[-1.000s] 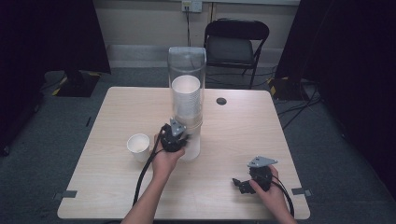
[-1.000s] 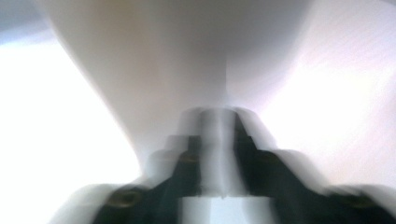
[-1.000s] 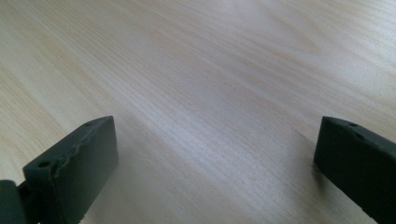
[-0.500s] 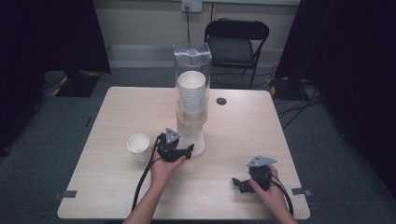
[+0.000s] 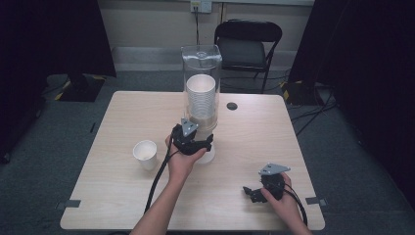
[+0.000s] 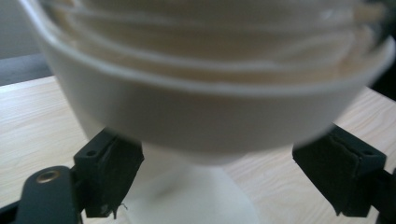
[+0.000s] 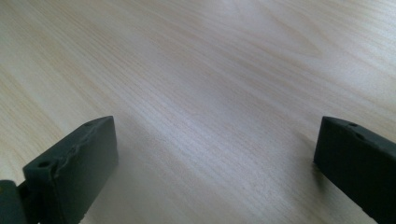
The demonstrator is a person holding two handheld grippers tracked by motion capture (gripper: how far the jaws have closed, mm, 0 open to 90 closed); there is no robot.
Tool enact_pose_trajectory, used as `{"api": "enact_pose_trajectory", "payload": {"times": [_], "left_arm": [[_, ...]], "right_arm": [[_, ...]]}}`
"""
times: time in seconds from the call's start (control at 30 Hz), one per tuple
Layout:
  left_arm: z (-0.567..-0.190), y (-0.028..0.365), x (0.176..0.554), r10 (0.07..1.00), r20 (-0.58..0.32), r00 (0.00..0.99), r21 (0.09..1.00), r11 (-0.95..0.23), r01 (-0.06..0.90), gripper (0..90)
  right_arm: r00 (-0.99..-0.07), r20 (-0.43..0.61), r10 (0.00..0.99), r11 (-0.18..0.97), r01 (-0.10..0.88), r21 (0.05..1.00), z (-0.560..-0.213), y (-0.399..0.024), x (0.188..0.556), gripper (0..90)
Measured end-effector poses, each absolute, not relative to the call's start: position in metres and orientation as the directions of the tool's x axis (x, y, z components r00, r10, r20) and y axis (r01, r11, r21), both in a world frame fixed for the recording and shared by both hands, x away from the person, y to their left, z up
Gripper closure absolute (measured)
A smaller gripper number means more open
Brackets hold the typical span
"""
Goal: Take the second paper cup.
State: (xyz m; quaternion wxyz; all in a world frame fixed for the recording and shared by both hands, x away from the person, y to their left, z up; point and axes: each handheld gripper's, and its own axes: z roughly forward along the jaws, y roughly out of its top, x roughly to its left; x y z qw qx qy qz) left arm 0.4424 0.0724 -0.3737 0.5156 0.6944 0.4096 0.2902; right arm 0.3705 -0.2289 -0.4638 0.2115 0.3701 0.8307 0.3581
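The left claw (image 5: 204, 145) has just been opening; released, its jaws flank the cup dispenser (image 5: 201, 105) stem without contact. The right claw (image 5: 250, 192), released, rests on the desk (image 5: 112, 196) at 5 o'clock.

The clear cup dispenser (image 5: 201, 73) stands upright mid-table, its white cup stack (image 5: 200, 100) inside (rims nested); a single white paper cup (image 5: 146, 153) sits upright, well left.

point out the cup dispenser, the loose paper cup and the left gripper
cup dispenser (image 5: 201, 58), high view, on its clear upper tube
loose paper cup (image 5: 146, 153), high view, on its side wall below the rim
left gripper (image 5: 209, 142), high view, between its open fingertips at the dispenser's base
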Motion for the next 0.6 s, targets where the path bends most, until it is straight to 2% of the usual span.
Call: {"api": "enact_pose_trajectory", "payload": {"times": [0.23, 0.37, 0.4, 0.47, 0.6], "left_arm": [[-0.378, 0.062, 0.449, 0.887, -0.033, 0.461, 0.966, -0.089, 0.242, 18.1], [-0.380, 0.058, 0.450, 0.901, -0.035, 0.431, 0.974, -0.066, 0.219, 29.0], [-0.380, 0.062, 0.451, 0.893, -0.007, 0.450, 0.969, -0.106, 0.224, 34.0], [-0.379, 0.062, 0.451, 0.892, -0.015, 0.452, 0.969, -0.098, 0.227, 35.0], [-0.378, 0.065, 0.449, 0.890, 0.029, 0.455, 0.961, -0.151, 0.233, 35.6]], "right_arm": [[-0.637, -0.086, 0.766, 0.470, 0.464, 0.751, -0.464, -0.229, 0.370, 0.0], [-0.637, -0.086, 0.766, 0.470, 0.463, 0.751, -0.464, -0.229, 0.370, 0.0], [-0.637, -0.086, 0.766, 0.470, 0.463, 0.751, -0.464, -0.229, 0.370, 0.0], [-0.637, -0.086, 0.766, 0.470, 0.463, 0.752, -0.464, -0.229, 0.370, 0.0], [-0.637, -0.086, 0.766, 0.470, 0.463, 0.752, -0.464, -0.229, 0.370, 0.0]]}}
